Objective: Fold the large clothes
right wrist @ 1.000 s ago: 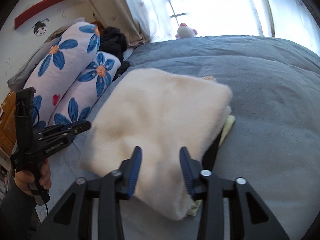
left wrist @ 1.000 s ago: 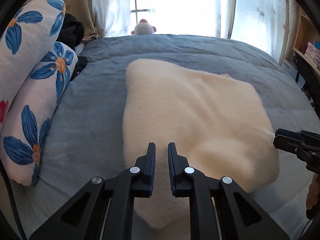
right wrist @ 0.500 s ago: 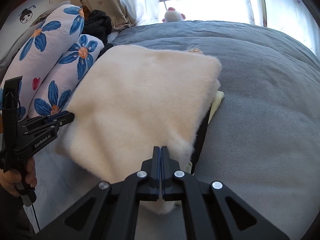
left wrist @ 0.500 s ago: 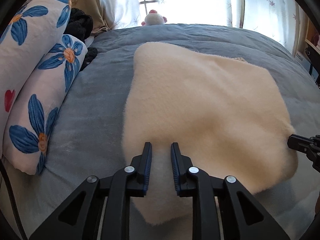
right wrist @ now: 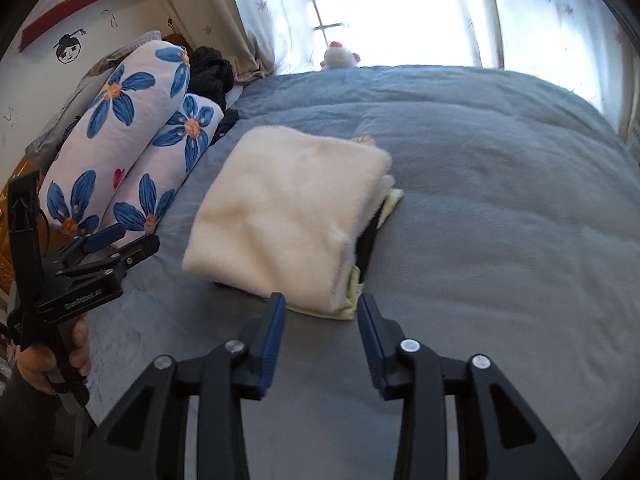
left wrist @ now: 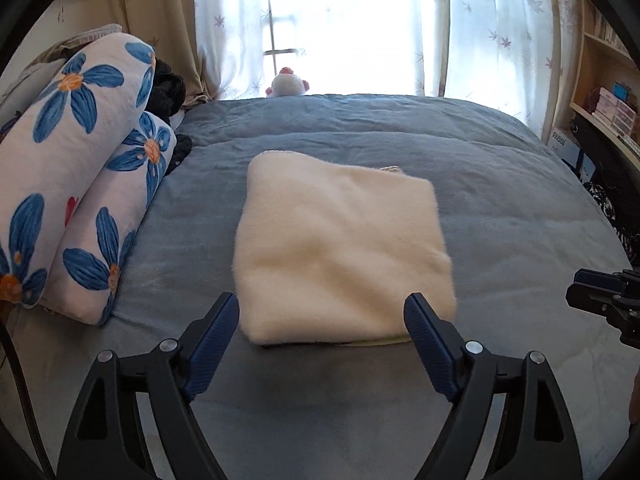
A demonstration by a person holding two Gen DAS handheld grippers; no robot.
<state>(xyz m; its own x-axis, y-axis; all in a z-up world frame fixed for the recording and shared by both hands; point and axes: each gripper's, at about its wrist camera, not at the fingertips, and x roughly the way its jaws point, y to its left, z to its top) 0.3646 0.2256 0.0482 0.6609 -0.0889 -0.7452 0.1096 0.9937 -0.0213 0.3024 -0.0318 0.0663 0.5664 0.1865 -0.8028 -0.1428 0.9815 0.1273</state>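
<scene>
Blown-out daylight through the window; fisheye edges curve, darkened corners.

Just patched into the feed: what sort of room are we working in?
Most likely a home bedroom: a bed under a grey duvet, floral pillows along one side, and a curtained window behind a small plush toy.

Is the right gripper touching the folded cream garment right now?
Apart. The right wrist view shows the right gripper with jaws open and empty, grey bedcover visible between them, short of the cream garment.
</scene>
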